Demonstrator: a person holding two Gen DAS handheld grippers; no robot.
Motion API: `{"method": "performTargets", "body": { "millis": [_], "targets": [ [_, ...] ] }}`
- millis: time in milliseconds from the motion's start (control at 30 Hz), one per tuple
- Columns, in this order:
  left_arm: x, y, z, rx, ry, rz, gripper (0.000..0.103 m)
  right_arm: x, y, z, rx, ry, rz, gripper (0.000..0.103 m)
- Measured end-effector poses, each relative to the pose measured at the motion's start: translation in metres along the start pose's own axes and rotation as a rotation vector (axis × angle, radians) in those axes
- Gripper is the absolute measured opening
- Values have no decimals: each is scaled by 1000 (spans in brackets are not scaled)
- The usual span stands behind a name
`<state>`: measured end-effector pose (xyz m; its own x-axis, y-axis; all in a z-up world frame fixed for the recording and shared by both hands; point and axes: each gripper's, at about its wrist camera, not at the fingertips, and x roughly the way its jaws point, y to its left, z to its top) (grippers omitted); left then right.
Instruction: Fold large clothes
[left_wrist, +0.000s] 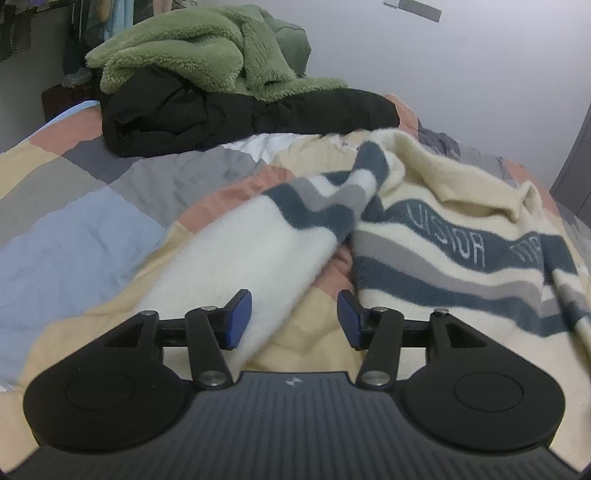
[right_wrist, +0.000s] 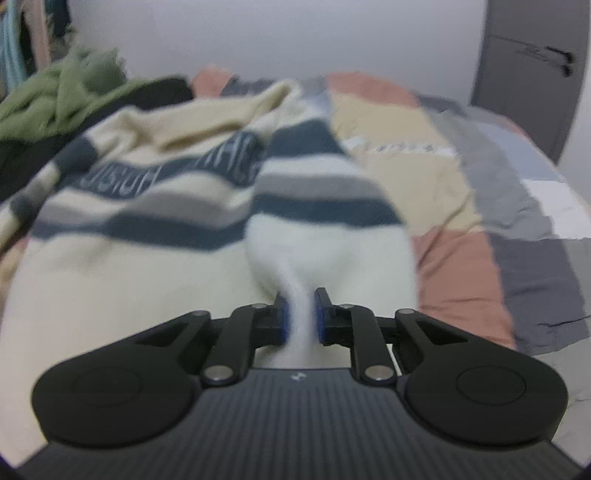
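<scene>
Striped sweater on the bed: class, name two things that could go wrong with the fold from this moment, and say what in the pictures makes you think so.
1. The right tool pinches only a thin bunch of the striped sweater's white sleeve; the fuzzy knit may slip out when pulled.
2. The left tool is open, with the other sleeve beside one pad and not gripped. If it closes here it may miss the sleeve or catch the patchwork quilt too.

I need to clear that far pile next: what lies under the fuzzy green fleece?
A crumpled black garment lies under the green fleece, resting on the patchwork quilt. Anything deeper in the pile is covered.
</scene>
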<state>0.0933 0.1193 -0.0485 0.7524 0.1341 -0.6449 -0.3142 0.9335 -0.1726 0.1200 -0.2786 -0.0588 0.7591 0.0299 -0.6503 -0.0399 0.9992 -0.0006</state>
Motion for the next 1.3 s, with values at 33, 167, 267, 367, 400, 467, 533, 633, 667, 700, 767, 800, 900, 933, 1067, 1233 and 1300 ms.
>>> {"method": "performTargets", "body": {
  "millis": [33,167,267,367,400,467,533,633,667,700,767,800,900,933,1067,1233,1300],
  "targets": [
    [2,0,-1,9,-3,11,60,-3,-4,1,14,-20,-14,15],
    [13,-5,-3,76,-10,74,60,-11,-32,11,108,-80,-68,14],
    [22,-11,-6,172,-14,150,60,-10,-55,23,151,-99,-97,14],
    [33,-11,-5,259,7,219,43,-8,-72,40,134,-138,-152,14],
    [35,-9,-3,277,9,233,39,-7,-79,45,133,-147,-162,14],
    [39,-2,4,273,19,240,22,-4,-93,56,132,-159,-182,14],
    [38,6,17,259,18,238,16,1,-105,65,112,-169,-200,14],
    [28,21,47,224,-11,245,14,11,-127,77,82,-177,-237,11],
    [25,25,57,219,-18,246,13,15,-136,82,82,-177,-248,10],
    [22,32,72,213,-28,251,13,20,-146,88,85,-179,-258,10],
    [22,45,97,186,-32,264,13,29,-166,98,91,-178,-287,9],
    [24,52,112,162,-34,270,13,34,-176,104,98,-177,-304,9],
    [37,70,150,124,-57,318,10,54,-209,119,169,-161,-325,9],
    [43,73,159,126,-58,332,10,61,-219,122,195,-156,-331,9],
    [84,83,182,116,-43,389,10,91,-249,127,209,-141,-408,2],
    [145,91,173,124,14,453,10,129,-288,116,259,-62,-425,2],
    [159,98,166,83,32,445,10,143,-296,102,288,-30,-391,2]
  ]
}}
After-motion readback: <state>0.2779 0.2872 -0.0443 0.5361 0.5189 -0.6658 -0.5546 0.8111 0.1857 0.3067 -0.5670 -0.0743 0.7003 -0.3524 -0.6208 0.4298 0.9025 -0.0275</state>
